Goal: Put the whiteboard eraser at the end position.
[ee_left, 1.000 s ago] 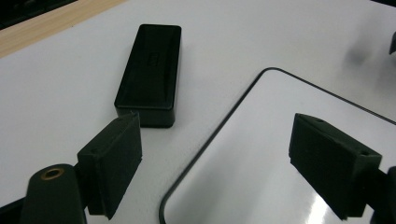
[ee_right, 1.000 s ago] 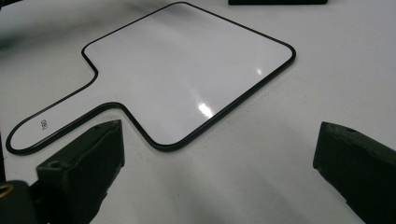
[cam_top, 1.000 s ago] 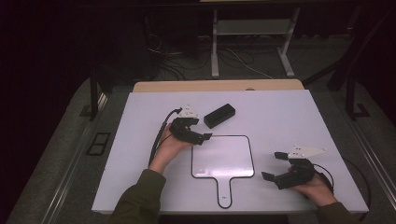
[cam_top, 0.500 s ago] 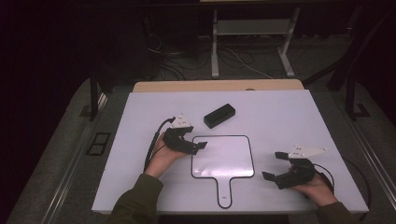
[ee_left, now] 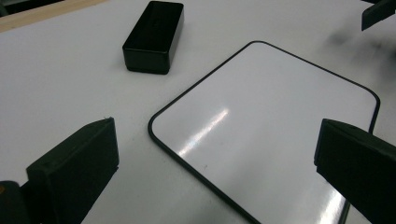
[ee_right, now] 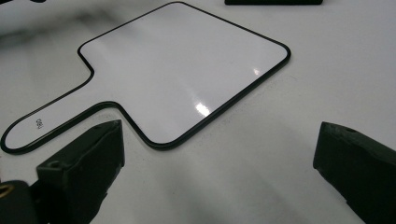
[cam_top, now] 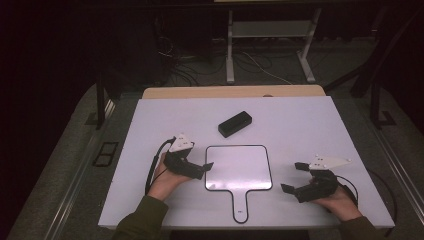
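Handled whiteboard paddle (cam_top: 239, 167), flat on white bench (cam_top: 300, 120); black box (cam_top: 234, 123) beyond. Left gripper (cam_top: 200, 167): fingers just opened wide, empty, at paddle's left edge. Right gripper (cam_top: 295, 177): fingers wide, empty.

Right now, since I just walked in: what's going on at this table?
A person holds a gripper in each hand over a white table. The left gripper, its jaws just opened, sits empty at the left edge of a paddle-shaped whiteboard. The right gripper waits open beside it. A black block lies beyond, untouched.
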Demonstrator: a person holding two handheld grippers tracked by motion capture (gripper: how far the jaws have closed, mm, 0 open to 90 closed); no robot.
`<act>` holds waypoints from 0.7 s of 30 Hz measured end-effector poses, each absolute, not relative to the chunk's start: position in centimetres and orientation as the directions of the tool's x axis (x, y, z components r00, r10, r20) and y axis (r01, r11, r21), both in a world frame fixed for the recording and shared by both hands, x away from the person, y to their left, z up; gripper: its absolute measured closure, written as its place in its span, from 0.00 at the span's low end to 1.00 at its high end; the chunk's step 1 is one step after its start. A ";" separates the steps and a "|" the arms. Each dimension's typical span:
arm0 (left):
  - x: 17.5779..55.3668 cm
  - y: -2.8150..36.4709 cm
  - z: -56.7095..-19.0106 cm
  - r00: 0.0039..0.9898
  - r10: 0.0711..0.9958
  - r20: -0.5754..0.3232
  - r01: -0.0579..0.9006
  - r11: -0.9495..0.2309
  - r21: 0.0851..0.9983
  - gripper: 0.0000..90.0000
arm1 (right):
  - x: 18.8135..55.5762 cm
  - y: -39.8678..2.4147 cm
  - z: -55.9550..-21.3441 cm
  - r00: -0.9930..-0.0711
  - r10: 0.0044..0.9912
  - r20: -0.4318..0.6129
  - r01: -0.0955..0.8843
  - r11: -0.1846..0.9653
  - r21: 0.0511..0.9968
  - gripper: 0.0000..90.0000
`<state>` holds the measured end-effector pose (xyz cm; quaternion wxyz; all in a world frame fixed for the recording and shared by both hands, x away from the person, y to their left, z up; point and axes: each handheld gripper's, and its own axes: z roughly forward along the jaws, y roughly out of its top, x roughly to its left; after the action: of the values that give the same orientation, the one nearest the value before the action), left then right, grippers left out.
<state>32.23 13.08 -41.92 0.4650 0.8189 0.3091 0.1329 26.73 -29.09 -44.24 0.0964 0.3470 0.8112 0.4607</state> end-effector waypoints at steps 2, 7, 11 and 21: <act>31.8 13.4 -42.1 0.771 0.632 -0.078 0.389 -0.370 0.844 0.00 | 26.7 -29.1 -44.2 -0.741 0.652 0.162 0.473 0.334 0.815 0.01; 30.5 13.9 -42.5 0.770 0.634 -0.072 0.381 -0.367 0.848 0.00 | 26.7 -29.1 -44.2 -0.740 0.653 0.163 0.473 0.333 0.816 0.01; 29.5 14.5 -42.9 0.773 0.630 -0.077 0.385 -0.369 0.846 0.00 | 26.7 -29.1 -44.2 -0.741 0.652 0.161 0.473 0.335 0.815 0.01; 27.3 16.0 -43.7 0.764 0.638 -0.095 0.386 -0.334 0.860 0.00 | 26.7 -29.1 -44.3 -0.737 0.656 0.163 0.476 0.333 0.814 0.01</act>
<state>27.30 16.00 -43.72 0.4815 0.8063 0.3177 0.1310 26.72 -29.06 -44.25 0.0978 0.3489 0.8106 0.4601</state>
